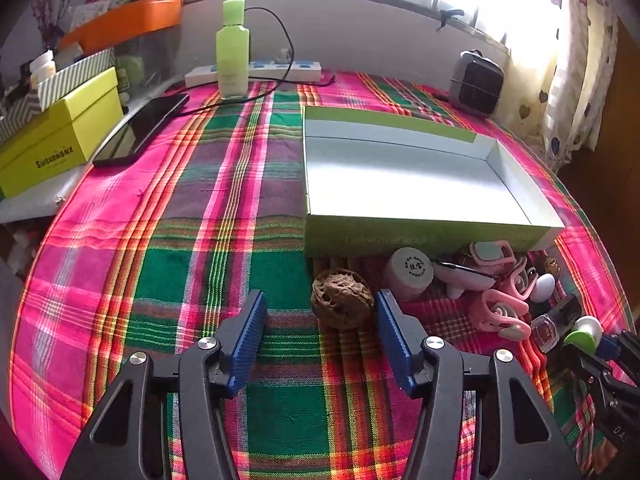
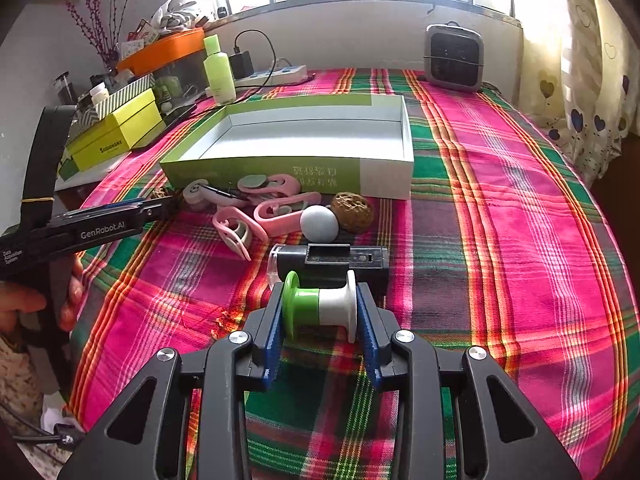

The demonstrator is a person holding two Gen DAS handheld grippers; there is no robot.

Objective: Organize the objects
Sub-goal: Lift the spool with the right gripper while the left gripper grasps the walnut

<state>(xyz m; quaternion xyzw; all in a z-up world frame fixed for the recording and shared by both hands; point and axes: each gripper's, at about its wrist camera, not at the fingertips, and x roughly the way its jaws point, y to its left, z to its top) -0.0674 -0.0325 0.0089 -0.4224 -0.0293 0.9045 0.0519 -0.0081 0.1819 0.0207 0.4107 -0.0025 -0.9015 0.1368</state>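
A wrinkled brown walnut (image 1: 342, 298) lies on the plaid cloth between the fingers of my left gripper (image 1: 320, 295). It sits close to the right pad, and a wide gap separates it from the left pad, so the gripper is open. My right gripper (image 2: 320, 291) is shut on a green and white spool (image 2: 320, 304), its pads pressing on the two end flanges. An open green box with a white inside (image 2: 280, 172) stands just beyond a cluster of pink clips (image 2: 276, 208), a white ball (image 2: 319, 222), a second walnut (image 2: 352, 212) and a black device (image 2: 332, 264).
A round beige jar (image 1: 410, 272) lies by the box front (image 1: 400, 236). A green bottle (image 1: 232, 52), a power strip (image 1: 256, 70) and a dark phone (image 1: 144, 128) sit at the back left, next to yellow-green boxes (image 1: 60, 136). A small grey heater (image 2: 454, 58) stands at the back right.
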